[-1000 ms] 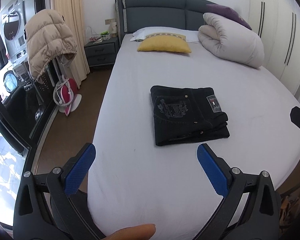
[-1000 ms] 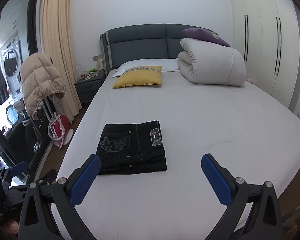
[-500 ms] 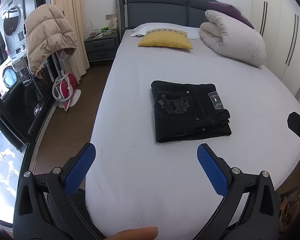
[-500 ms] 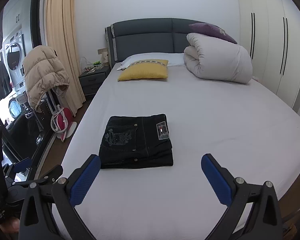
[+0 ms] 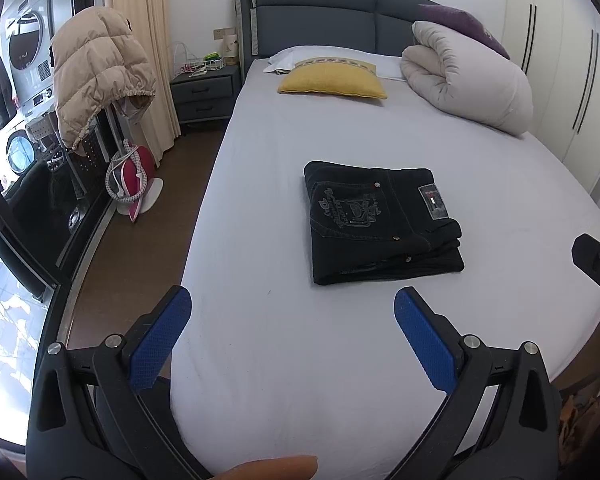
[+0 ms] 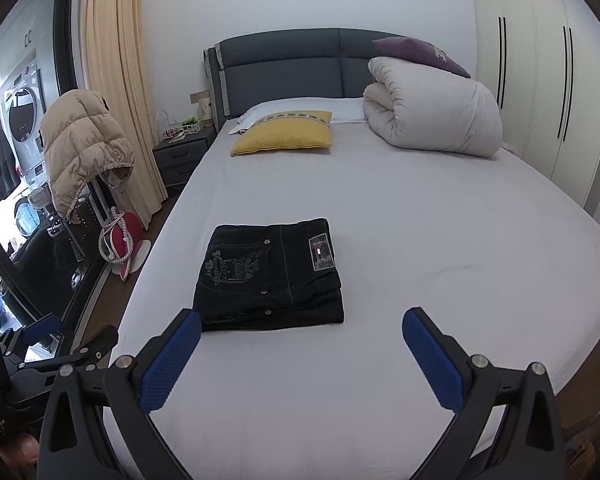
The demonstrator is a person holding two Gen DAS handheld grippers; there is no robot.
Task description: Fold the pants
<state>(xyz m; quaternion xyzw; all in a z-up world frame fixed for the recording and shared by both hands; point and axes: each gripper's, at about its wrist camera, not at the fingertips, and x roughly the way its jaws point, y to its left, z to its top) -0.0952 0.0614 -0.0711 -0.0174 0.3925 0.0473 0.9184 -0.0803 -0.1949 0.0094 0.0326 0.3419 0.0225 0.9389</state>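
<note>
Black pants (image 5: 380, 224) lie folded into a compact rectangle on the white bed sheet (image 5: 300, 360), back pocket embroidery and a label patch facing up. They also show in the right wrist view (image 6: 270, 276). My left gripper (image 5: 292, 332) is open and empty, held above the foot of the bed, short of the pants. My right gripper (image 6: 300, 356) is open and empty, also near the foot, to the right of the pants. The tip of the right gripper shows at the left wrist view's right edge (image 5: 598, 260).
A yellow pillow (image 5: 332, 82) and a rolled white duvet (image 5: 468, 84) lie at the head of the bed. A nightstand (image 5: 204, 92), a beige puffer jacket on a rack (image 5: 96, 76) and a red iron (image 5: 130, 180) stand on the floor left of the bed.
Both grippers have drawn back and risen slightly from the bed; the pants look a little farther off. The pants have not moved. Both grippers stay open.
</note>
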